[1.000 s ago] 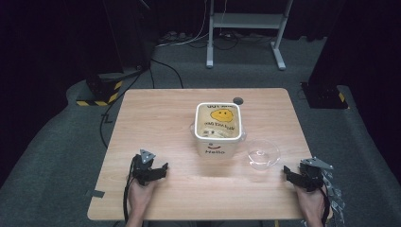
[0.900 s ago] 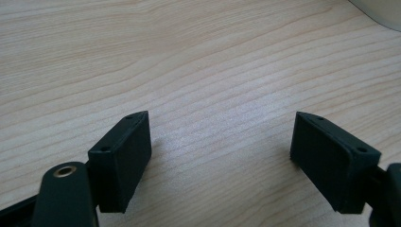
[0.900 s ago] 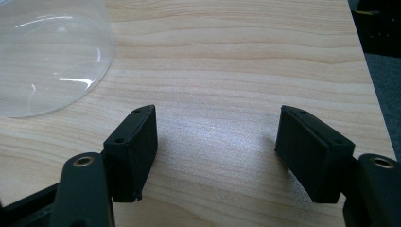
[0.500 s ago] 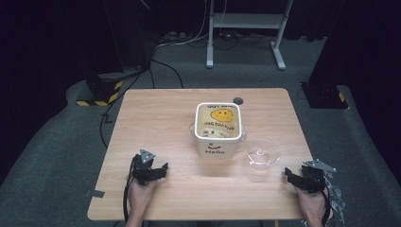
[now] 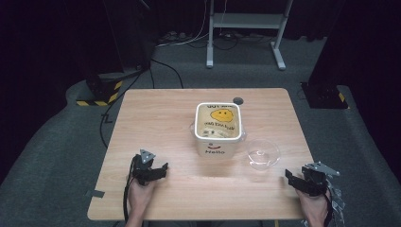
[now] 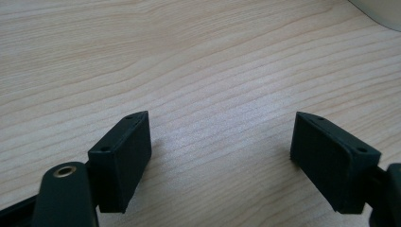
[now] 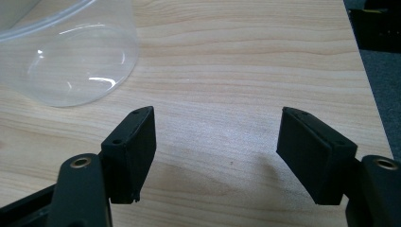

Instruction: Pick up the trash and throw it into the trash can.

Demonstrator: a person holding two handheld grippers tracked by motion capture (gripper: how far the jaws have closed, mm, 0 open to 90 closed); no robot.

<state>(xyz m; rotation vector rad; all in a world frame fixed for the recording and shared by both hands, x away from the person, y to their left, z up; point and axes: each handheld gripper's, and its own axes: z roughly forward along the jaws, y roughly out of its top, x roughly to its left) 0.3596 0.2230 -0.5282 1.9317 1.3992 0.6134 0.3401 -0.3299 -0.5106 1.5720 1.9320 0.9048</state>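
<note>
Clear bowl (image 5: 263,153): on the counter (image 5: 156,118), just right of the tub (image 5: 218,126). Lies ahead-left of the right tongs (image 5: 289,176), near; left tongs (image 5: 162,168) well apart. Both tongs open, empty.

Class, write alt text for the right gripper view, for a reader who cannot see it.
The right gripper rests with its two black jaws wide open and nothing between them, just above a light wooden table. A clear plastic bowl sits on the table ahead of the left jaw, apart from it. Dark floor shows past the table's edge at right.
</note>
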